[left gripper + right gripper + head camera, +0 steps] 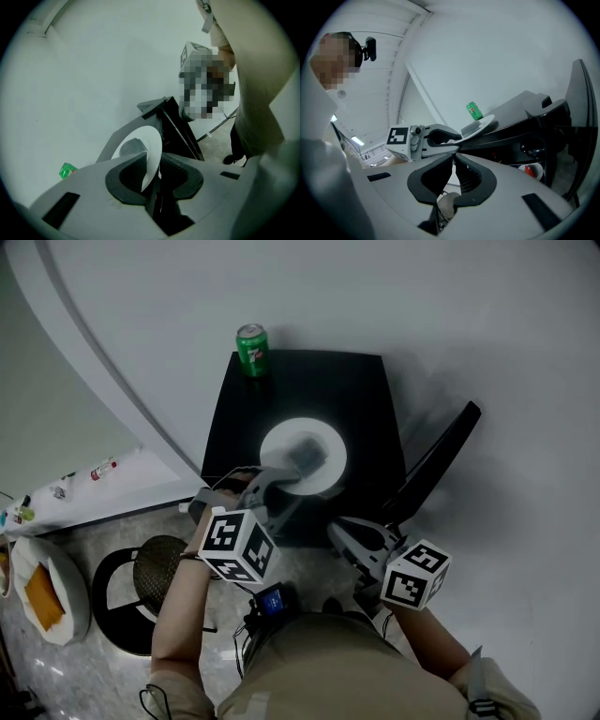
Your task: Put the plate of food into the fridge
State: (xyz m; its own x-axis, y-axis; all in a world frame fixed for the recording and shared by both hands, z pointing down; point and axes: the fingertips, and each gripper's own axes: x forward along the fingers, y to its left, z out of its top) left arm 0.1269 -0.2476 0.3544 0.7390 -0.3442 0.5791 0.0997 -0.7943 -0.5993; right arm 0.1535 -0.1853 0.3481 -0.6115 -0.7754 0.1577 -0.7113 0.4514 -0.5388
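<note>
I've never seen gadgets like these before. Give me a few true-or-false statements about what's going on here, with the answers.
1. A green can stands on top of the black fridge. True.
2. The plate of food is already inside the fridge. False: it is up at the fridge's top, outside.
3. The left gripper is clamped on the plate's rim. True.
4. The right gripper holds the can. False: its jaws are together with nothing between them, and the can stands alone at the back.
5. The fridge door is closed. False: it is swung open.
</note>
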